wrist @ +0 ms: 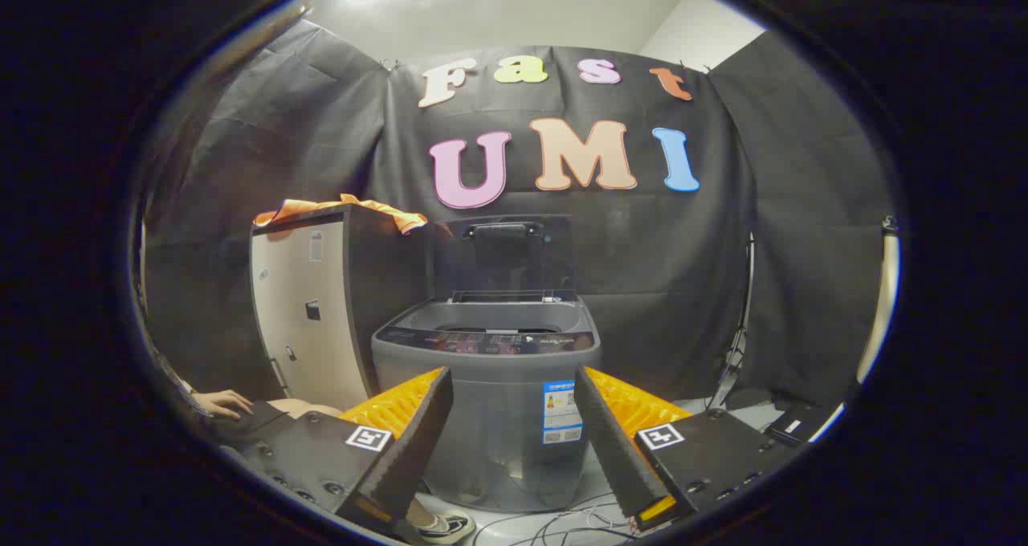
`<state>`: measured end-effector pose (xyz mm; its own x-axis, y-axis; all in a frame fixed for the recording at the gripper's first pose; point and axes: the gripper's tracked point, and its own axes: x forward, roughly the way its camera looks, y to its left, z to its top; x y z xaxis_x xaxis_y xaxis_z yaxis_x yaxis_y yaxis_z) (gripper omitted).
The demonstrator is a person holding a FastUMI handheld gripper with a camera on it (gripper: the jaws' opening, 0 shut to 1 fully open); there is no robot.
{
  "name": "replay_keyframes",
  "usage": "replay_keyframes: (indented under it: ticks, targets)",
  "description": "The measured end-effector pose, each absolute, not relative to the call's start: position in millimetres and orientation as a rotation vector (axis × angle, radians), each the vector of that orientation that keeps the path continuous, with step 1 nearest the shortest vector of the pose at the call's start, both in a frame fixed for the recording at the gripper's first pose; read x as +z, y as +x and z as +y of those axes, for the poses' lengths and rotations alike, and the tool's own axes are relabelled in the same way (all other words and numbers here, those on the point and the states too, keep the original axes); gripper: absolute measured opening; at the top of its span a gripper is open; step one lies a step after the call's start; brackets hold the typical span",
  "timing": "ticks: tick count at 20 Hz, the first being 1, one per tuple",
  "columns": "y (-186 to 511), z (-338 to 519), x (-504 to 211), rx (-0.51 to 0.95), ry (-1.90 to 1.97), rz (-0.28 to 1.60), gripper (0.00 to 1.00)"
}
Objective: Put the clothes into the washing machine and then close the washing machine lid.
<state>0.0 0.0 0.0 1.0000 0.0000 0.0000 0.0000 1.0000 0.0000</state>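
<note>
A grey top-loading washing machine (488, 401) stands on the floor straight ahead of my fingers, its dark lid (504, 255) raised upright at the back. An orange garment (345, 209) lies draped over the top of a tall cabinet (309, 313) to the left of the machine. My gripper (514, 389) is open, fingers spread wide on either side of the machine's front, with nothing between them and well short of the machine.
A person's hand (221, 403) rests low beside the left finger, and a shoe (446, 526) shows on the floor below. Cables (562, 526) trail across the floor in front of the machine. A stand and dark gear (791, 425) sit to the right.
</note>
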Motion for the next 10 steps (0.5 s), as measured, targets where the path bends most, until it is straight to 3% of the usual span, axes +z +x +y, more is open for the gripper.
replay_keyframes:
  ticks: [10]
  targets:
    - [0.3, -0.3, 0.5, -0.001, 0.003, 0.002, 0.95]
